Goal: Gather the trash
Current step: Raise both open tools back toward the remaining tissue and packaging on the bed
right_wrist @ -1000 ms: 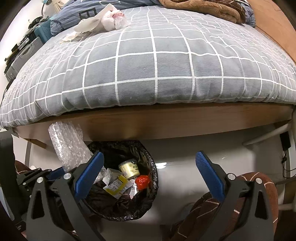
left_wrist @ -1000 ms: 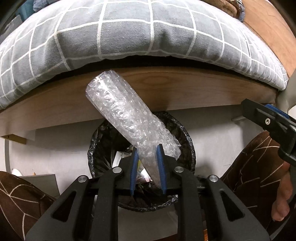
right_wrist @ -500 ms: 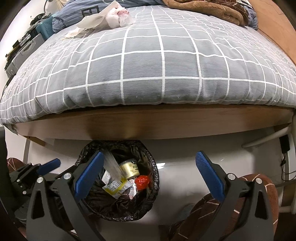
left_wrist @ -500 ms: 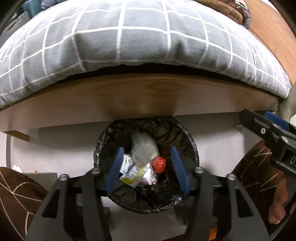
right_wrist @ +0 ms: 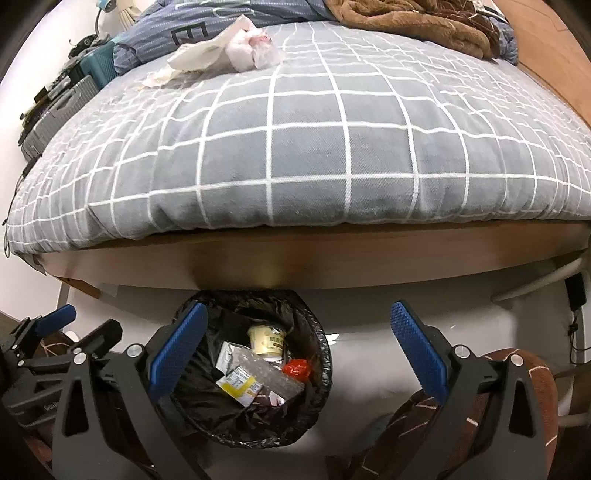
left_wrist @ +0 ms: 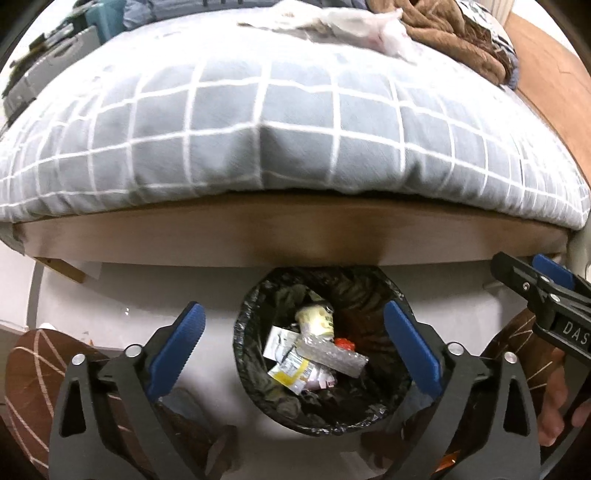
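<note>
A round bin lined with a black plastic bag [left_wrist: 317, 373] is being shown on the pale floor just below the wooden bed edge, and it is already being filled: a flattened roll of clear bubble wrap [left_wrist: 332, 356] is lying across a pale yoghurt cup [left_wrist: 314, 320], yellow-and-white wrappers [left_wrist: 291, 369] and a small red crumpled piece [left_wrist: 344, 343].

The left claw [left_wrist: 293, 349] is being held above the bin with its blue-padded jaws opening to their widest; nothing is being gripped between them, the bubble wrap lying loose down in the bin. The right claw [right_wrist: 299, 350] is also being held wide open and empty, off to the right of the bin's middle.

One deposit is judged finished, but the collecting is not. A crumpled white paper and thin plastic bundle [right_wrist: 236, 48] is still lying on the grey checked duvet [right_wrist: 314, 147] at the far left of the bed, well apart from the bin, near a brown blanket [right_wrist: 413, 22]. That bundle is judged to be what is left; other trash cannot be told.
</note>
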{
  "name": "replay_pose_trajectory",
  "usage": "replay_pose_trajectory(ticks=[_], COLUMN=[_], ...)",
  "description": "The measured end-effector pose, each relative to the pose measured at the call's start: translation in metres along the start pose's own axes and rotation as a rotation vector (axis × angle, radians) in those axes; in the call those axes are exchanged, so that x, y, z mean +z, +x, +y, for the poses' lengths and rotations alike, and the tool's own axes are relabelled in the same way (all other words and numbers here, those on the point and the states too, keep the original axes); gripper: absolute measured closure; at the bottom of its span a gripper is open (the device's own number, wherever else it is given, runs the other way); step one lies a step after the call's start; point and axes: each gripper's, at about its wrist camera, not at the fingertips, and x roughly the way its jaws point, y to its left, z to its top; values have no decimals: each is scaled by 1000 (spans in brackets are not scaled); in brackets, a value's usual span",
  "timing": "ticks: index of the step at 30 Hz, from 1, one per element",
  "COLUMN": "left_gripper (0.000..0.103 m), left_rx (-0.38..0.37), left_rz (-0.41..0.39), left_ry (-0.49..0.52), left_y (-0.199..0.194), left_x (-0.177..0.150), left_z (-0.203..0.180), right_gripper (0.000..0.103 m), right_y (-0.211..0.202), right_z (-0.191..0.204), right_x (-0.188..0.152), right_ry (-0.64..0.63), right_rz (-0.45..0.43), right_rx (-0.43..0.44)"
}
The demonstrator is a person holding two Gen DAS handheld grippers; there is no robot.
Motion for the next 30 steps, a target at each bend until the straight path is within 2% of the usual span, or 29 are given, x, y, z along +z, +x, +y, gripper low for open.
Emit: replay_pose_trajectory(ticks=[16,30], left_gripper=[6,6], left_rx=[-6,4], left_rz=[-103,-168], left_ry=[-13,-22], left_y=[-51,-87], left_x=[15,32], left_z=[10,12], right_gripper=[8,8], right_y=[-52,-84], right_z=[22,31], right_x=[14,32], right_ry=[-73,-88], right_rz=[-130,-199], right_rx=[-13,-15])
